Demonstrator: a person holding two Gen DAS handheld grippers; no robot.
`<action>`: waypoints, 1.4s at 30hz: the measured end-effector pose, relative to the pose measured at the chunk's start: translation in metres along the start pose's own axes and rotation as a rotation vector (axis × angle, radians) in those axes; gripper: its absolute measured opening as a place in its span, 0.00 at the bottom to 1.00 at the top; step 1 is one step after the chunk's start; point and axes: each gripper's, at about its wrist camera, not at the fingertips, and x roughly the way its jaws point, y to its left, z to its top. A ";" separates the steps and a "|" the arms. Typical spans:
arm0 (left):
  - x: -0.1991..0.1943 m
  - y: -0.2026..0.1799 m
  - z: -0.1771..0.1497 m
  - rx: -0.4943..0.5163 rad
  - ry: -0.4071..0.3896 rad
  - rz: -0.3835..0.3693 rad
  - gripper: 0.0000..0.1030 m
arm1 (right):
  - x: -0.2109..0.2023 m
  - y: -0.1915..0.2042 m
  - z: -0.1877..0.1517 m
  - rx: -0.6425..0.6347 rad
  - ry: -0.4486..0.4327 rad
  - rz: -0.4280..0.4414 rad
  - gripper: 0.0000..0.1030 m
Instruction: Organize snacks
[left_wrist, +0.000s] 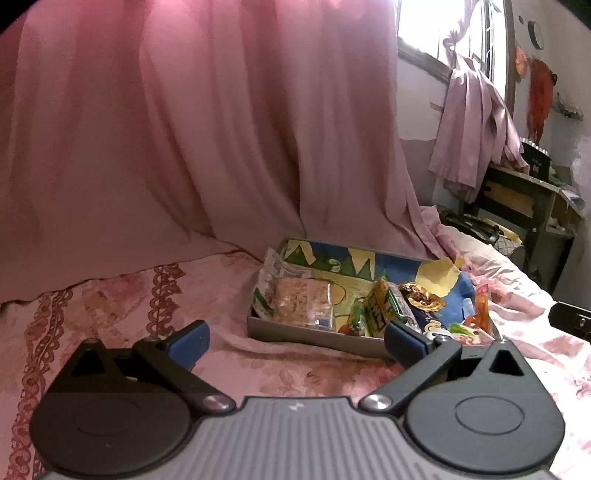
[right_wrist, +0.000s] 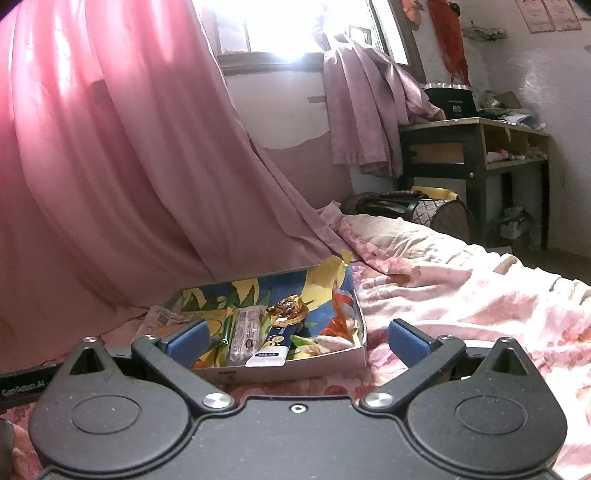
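A shallow grey cardboard box (left_wrist: 310, 336) with a blue, yellow and green printed inside sits on the pink floral bed (left_wrist: 258, 369). In it lie a clear pack of brown biscuits (left_wrist: 301, 301), a green and yellow packet (left_wrist: 380, 308), a gold-wrapped sweet (left_wrist: 419, 295) and an orange packet (left_wrist: 482, 312). My left gripper (left_wrist: 295, 341) is open and empty, just short of the box's near wall. In the right wrist view the box (right_wrist: 295, 369) holds a clear wafer pack (right_wrist: 245, 332), a dark blue and white tube (right_wrist: 273, 345) and a gold sweet (right_wrist: 288, 308). My right gripper (right_wrist: 295, 339) is open and empty at the box's near edge.
A pink curtain (left_wrist: 184, 129) hangs behind the box. A dark desk (right_wrist: 476, 147) with clutter stands beyond the bed at the right, with a bag (right_wrist: 399, 203) on the floor beside it. Rumpled floral bedding (right_wrist: 461, 288) spreads to the right of the box.
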 end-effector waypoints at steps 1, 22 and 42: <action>-0.003 0.000 -0.001 0.000 -0.003 0.001 1.00 | -0.002 0.000 -0.001 0.002 -0.001 0.000 0.99; -0.053 0.004 -0.029 0.004 0.044 0.047 1.00 | -0.040 0.012 -0.022 -0.037 0.085 0.050 0.99; -0.070 0.007 -0.045 -0.023 0.124 0.044 1.00 | -0.060 0.020 -0.040 -0.101 0.175 0.029 0.99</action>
